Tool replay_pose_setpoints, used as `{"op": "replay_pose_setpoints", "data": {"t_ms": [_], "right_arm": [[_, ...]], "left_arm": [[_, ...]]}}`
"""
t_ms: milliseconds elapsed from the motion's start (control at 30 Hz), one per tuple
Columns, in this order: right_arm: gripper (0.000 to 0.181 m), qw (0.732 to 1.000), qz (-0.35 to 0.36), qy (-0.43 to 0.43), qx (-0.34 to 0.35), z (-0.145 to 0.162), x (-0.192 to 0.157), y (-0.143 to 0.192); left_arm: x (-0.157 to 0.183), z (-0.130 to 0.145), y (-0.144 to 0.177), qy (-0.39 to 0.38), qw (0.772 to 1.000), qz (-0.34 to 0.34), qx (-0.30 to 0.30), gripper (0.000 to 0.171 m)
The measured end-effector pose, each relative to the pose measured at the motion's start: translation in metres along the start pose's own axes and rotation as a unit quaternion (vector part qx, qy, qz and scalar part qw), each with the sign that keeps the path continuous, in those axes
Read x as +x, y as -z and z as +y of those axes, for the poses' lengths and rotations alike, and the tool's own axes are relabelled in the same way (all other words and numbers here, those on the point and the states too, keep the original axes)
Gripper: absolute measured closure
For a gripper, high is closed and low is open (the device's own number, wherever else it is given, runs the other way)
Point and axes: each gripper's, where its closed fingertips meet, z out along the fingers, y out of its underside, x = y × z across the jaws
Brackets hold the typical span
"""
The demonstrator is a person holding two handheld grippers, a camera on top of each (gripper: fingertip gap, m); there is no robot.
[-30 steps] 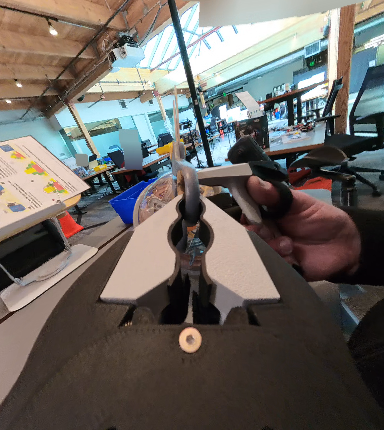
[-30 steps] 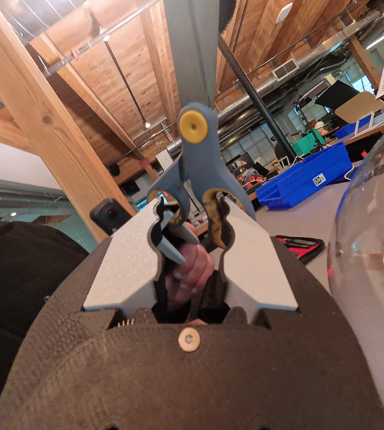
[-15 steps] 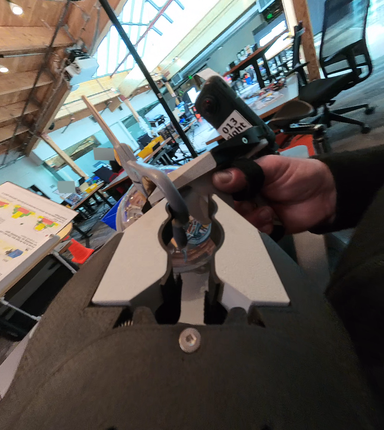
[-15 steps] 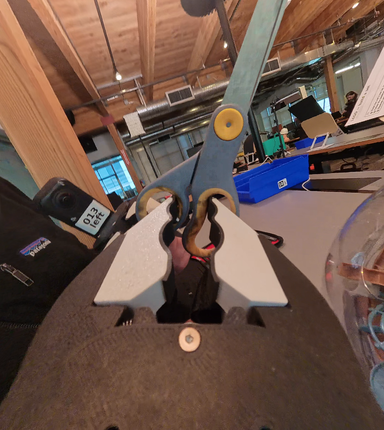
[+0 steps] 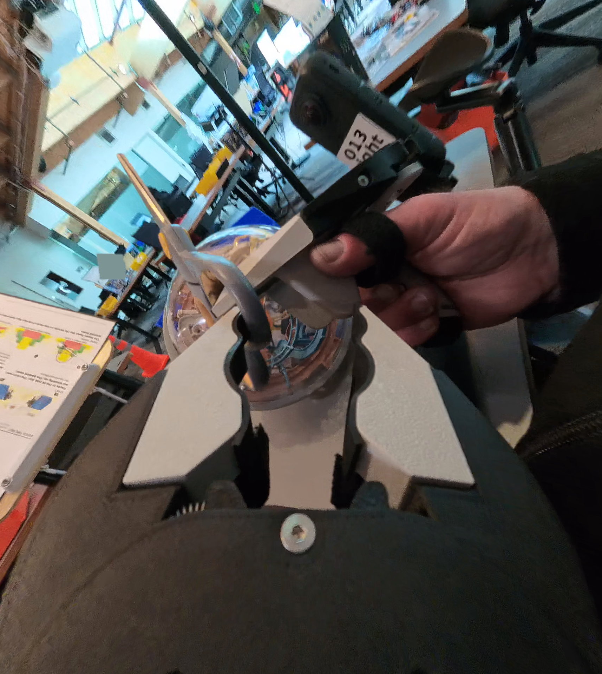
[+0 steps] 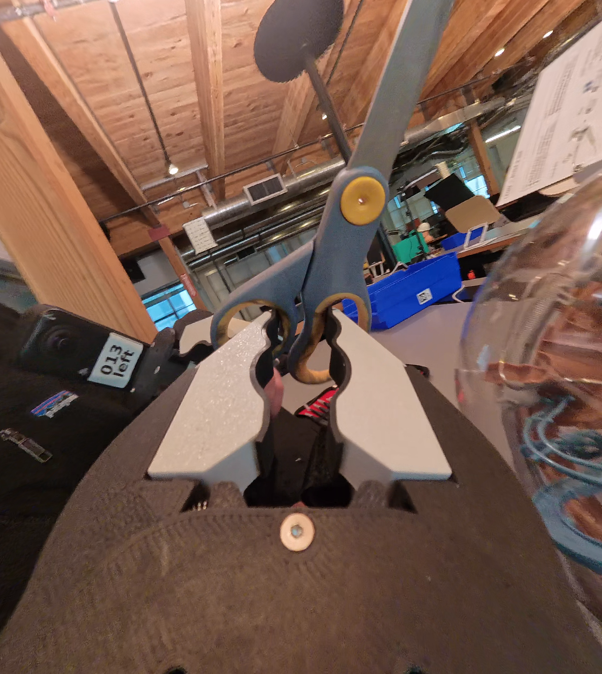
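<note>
Grey-blue scissors (image 6: 332, 262) with yellow-lined handle loops and a yellow pivot point up and away, blades closed. My right gripper (image 6: 301, 321) is shut on the two handle loops and pinches them together between its pads. In the left wrist view the scissors (image 5: 219, 266) hang from the right gripper (image 5: 292, 262), which a hand (image 5: 456, 255) holds. My left gripper (image 5: 297, 328) is open wide. One handle loop lies close by its left pad (image 5: 235, 350); the right pad stands clear of it. The left gripper's finger also shows in the right wrist view (image 6: 197, 332).
A clear ball with a maze inside (image 5: 292, 357) sits on the grey table just beyond my left gripper; it also fills the right of the right wrist view (image 6: 566, 364). An instruction board on a stand (image 5: 18, 364) is at left. A blue bin (image 6: 412, 288) and a wooden post (image 6: 36, 182) stand behind.
My left gripper was shut on a scissors handle loop and has opened wide, letting it go. My right gripper closed on the handle loops and now carries the scissors, tilted to the right.
</note>
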Motion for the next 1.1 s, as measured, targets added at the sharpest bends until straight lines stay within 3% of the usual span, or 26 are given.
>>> {"op": "replay_pose_setpoints", "data": {"t_ms": [67, 267, 333, 433, 533, 567, 633, 700, 767, 867, 900, 933, 1000, 1100], "right_arm": [[0.160, 1.000, 0.014, 0.011, -0.005, 0.002, 0.004, 0.002], [0.160, 0.999, 0.039, 0.029, -0.010, 0.006, 0.009, 0.000], [0.160, 0.999, 0.038, 0.024, 0.019, -0.008, 0.013, 0.008], [0.161, 0.998, 0.052, 0.043, -0.001, -0.014, 0.019, 0.017], [0.160, 0.994, 0.054, 0.054, -0.078, -0.002, 0.016, 0.021], [0.161, 0.990, 0.064, 0.072, -0.103, 0.002, 0.016, 0.023], [0.160, 0.974, 0.083, 0.110, -0.180, 0.018, 0.018, 0.029], [0.161, 0.946, 0.110, 0.170, -0.252, 0.035, 0.021, 0.033], [0.160, 0.909, 0.142, 0.234, -0.314, 0.053, 0.027, 0.037], [0.160, 0.857, 0.168, 0.310, -0.375, 0.075, 0.037, 0.039], [0.161, 0.841, 0.172, 0.333, -0.390, 0.082, 0.040, 0.039], [0.160, 0.826, 0.168, 0.355, -0.404, 0.090, 0.041, 0.039], [0.160, 0.808, 0.173, 0.377, -0.419, 0.102, 0.048, 0.038], [0.158, 0.804, 0.195, 0.395, -0.400, 0.112, 0.057, 0.030]], "left_arm": [[-0.005, 0.003, -0.001, -0.012, 1.000, -0.015, -0.012, 0.129], [-0.002, 0.009, 0.012, 0.022, 0.999, -0.020, -0.019, 0.116], [-0.002, 0.014, 0.020, -0.024, 0.999, -0.043, -0.021, 0.120], [-0.010, 0.020, 0.034, -0.011, 0.998, -0.062, -0.011, 0.126], [-0.048, 0.018, 0.040, 0.102, 0.993, -0.057, -0.001, 0.116], [-0.055, 0.015, 0.035, 0.162, 0.987, -0.022, 0.002, 0.108], [-0.062, 0.003, 0.023, 0.294, 0.954, 0.062, 0.023, 0.096], [-0.065, -0.007, 0.009, 0.378, 0.917, 0.115, 0.049, 0.092], [-0.056, -0.003, -0.008, 0.412, 0.901, 0.133, 0.031, 0.098], [-0.039, 0.016, -0.024, 0.415, 0.902, 0.123, -0.005, 0.118], [-0.036, 0.023, -0.026, 0.414, 0.903, 0.114, -0.014, 0.132], [-0.034, 0.029, -0.027, 0.418, 0.902, 0.106, -0.016, 0.161], [-0.032, 0.047, -0.026, 0.457, 0.885, 0.083, -0.028, 0.165], [-0.039, 0.063, -0.017, 0.533, 0.845, 0.034, -0.006, 0.171]]}}
